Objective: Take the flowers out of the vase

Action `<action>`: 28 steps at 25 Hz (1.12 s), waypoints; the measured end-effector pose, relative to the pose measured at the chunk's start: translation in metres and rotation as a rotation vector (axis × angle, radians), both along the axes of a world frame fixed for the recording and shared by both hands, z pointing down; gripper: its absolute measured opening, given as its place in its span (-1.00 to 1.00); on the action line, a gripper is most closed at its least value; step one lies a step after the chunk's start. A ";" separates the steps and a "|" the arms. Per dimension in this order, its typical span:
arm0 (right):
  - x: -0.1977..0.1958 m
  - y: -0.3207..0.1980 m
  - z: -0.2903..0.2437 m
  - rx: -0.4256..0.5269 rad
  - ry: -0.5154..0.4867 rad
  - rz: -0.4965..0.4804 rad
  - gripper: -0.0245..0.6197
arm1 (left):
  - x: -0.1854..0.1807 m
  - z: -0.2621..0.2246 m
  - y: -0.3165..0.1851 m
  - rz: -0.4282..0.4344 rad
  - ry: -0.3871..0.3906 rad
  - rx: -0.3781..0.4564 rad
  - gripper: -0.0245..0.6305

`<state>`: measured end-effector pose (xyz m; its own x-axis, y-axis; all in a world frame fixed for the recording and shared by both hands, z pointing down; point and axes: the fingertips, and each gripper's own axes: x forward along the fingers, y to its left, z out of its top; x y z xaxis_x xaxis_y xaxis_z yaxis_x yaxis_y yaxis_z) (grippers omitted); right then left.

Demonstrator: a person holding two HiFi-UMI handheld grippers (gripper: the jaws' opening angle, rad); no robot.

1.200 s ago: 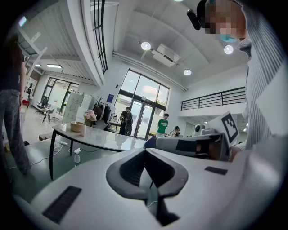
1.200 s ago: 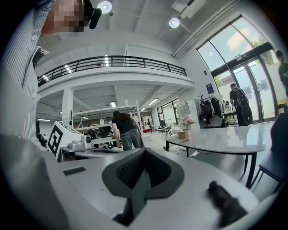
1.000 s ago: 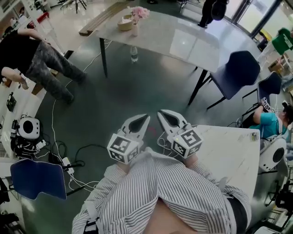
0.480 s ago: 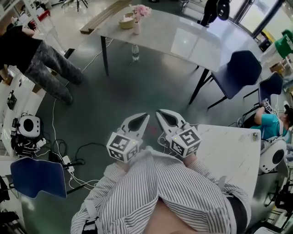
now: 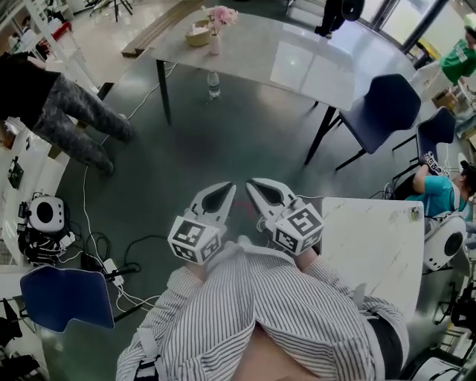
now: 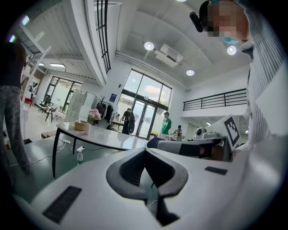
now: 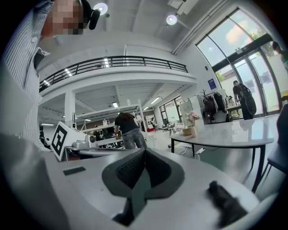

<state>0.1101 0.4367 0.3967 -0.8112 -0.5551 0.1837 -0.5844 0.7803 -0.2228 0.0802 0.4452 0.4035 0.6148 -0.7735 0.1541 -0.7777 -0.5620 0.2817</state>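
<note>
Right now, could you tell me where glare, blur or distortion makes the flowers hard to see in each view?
Head view: flowers tiny at the bent top edge, window glare farther along the table. Left gripper view: flowers small and dim, fisheye-curved, corners black. Right gripper view: flowers small against a bright background, slightly washed out.

glossy grey table (image 5: 297, 63), shiny smooth floor (image 5: 223, 134), vase (image 5: 215, 43) perhaps ceramic
</note>
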 end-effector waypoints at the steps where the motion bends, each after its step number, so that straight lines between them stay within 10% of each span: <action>1: -0.002 -0.001 0.000 -0.005 -0.005 -0.001 -0.88 | -0.001 0.002 0.000 0.004 0.002 -0.004 -0.89; 17: -0.030 -0.043 0.020 -0.039 -0.038 0.020 -0.88 | -0.025 0.026 -0.038 0.031 -0.003 -0.044 -0.89; 28: -0.033 -0.183 -0.003 0.005 -0.081 0.021 -0.88 | -0.034 0.014 -0.170 -0.002 -0.015 -0.016 -0.89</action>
<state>0.0769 0.2533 0.3941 -0.8112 -0.5733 0.1150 -0.5812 0.7691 -0.2659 0.0460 0.2747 0.4174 0.6105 -0.7721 0.1762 -0.7832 -0.5557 0.2789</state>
